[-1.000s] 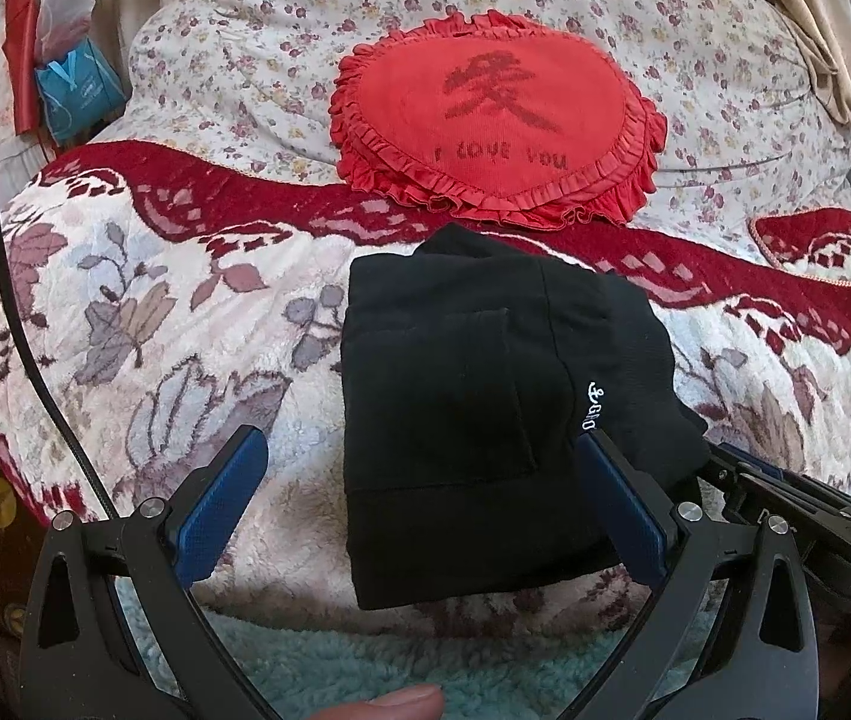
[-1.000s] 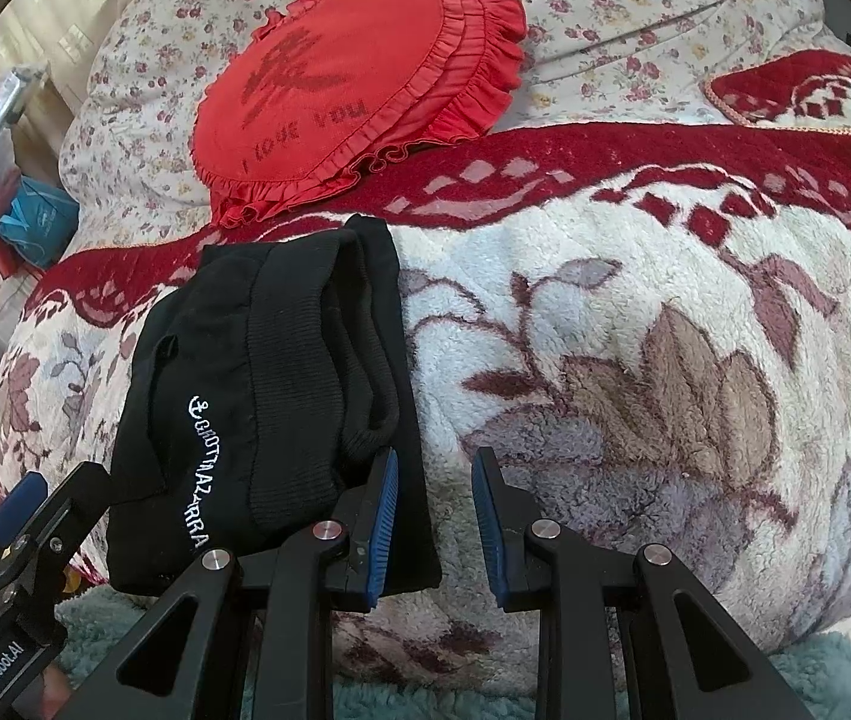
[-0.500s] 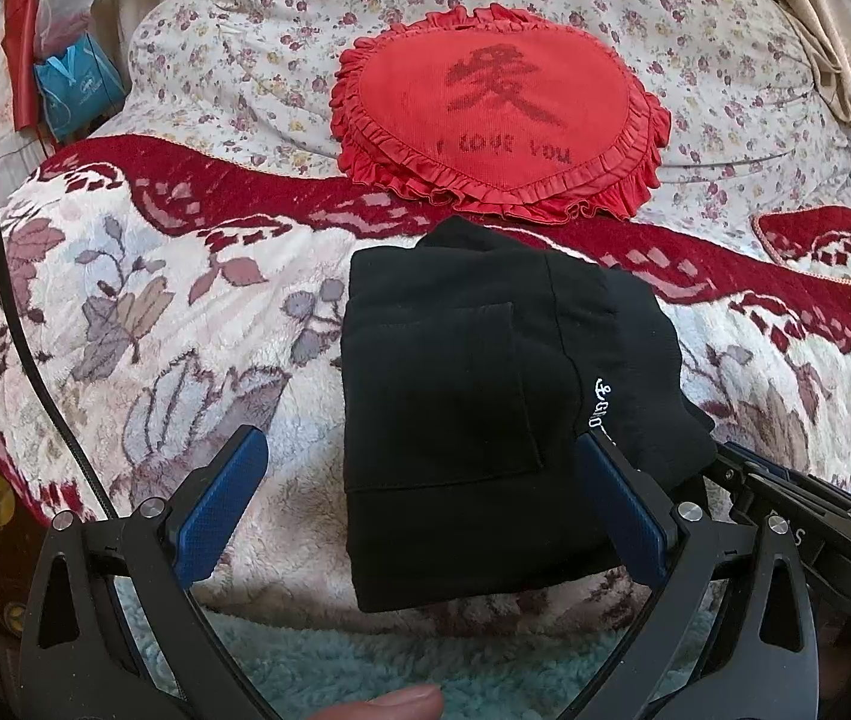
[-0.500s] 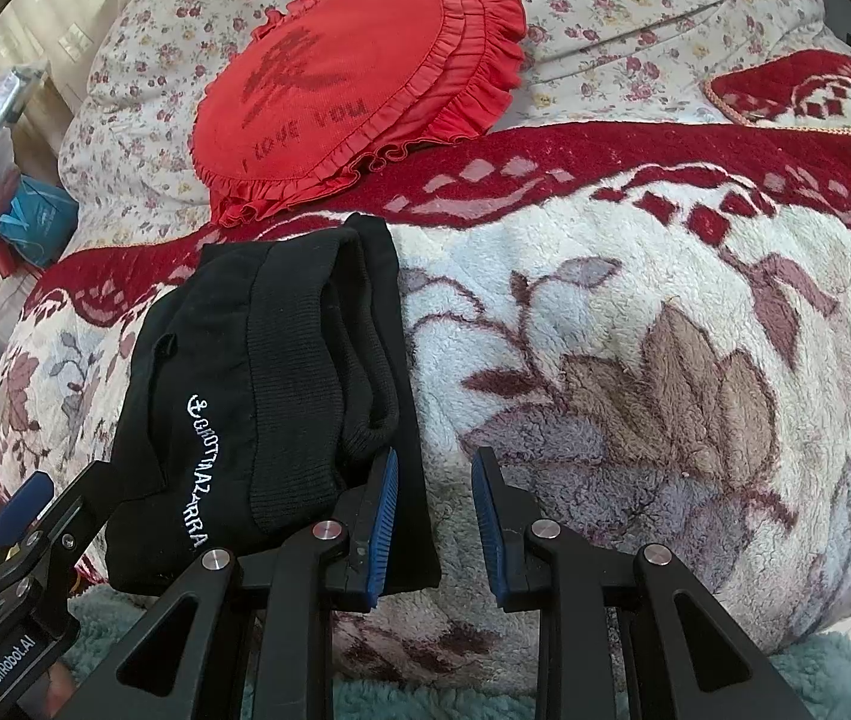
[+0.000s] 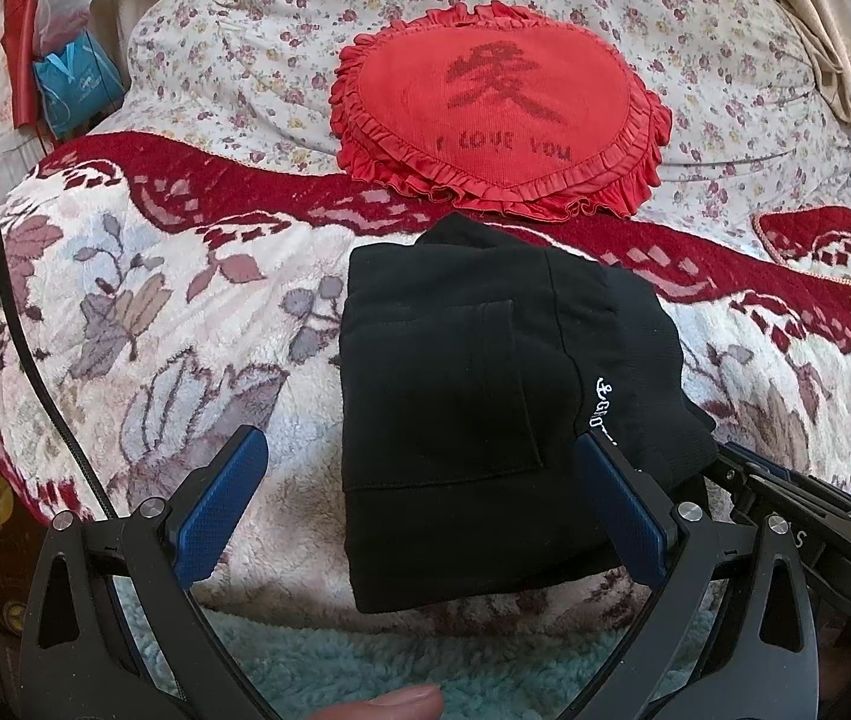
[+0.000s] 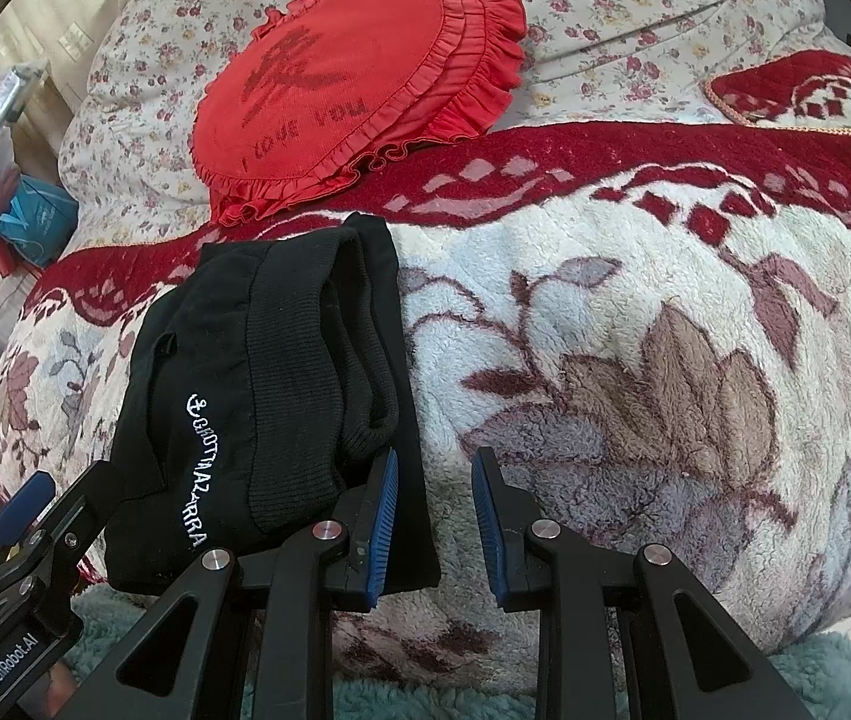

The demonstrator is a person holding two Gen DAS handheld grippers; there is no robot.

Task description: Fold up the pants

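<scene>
Black cotton pants (image 5: 455, 414), folded into a compact rectangle, lie on a fluffy cream blanket with brown leaf pattern and dark red border (image 5: 143, 324) that covers the bed. A back pocket faces up in the left wrist view, and white embroidered lettering (image 6: 196, 468) runs along the ribbed waistband side, which is seen best in the right wrist view. The folded layers are stacked at the right edge of the bundle.

The left hand-held gripper (image 5: 419, 510) has its jaws spread wide, and it holds nothing. Its blue-padded fingers (image 5: 221, 504) stand on either side of the near left part of the pants, above the blanket; whether the right finger touches the cloth I cannot tell. The right hand-held gripper (image 6: 434, 510) is partly open with a narrow gap, also with nothing in it. Its left finger is over the near right corner of the pants, and the other one is over the bare blanket.

Behind the pants, a red heart-shaped cushion with frilled edge and the words "I LOVE YOU" (image 5: 503, 108) rests on a cream quilt with small flowers (image 5: 233, 60). A pale blue fleece cover (image 5: 335, 666) shows at the bottom edge.
</scene>
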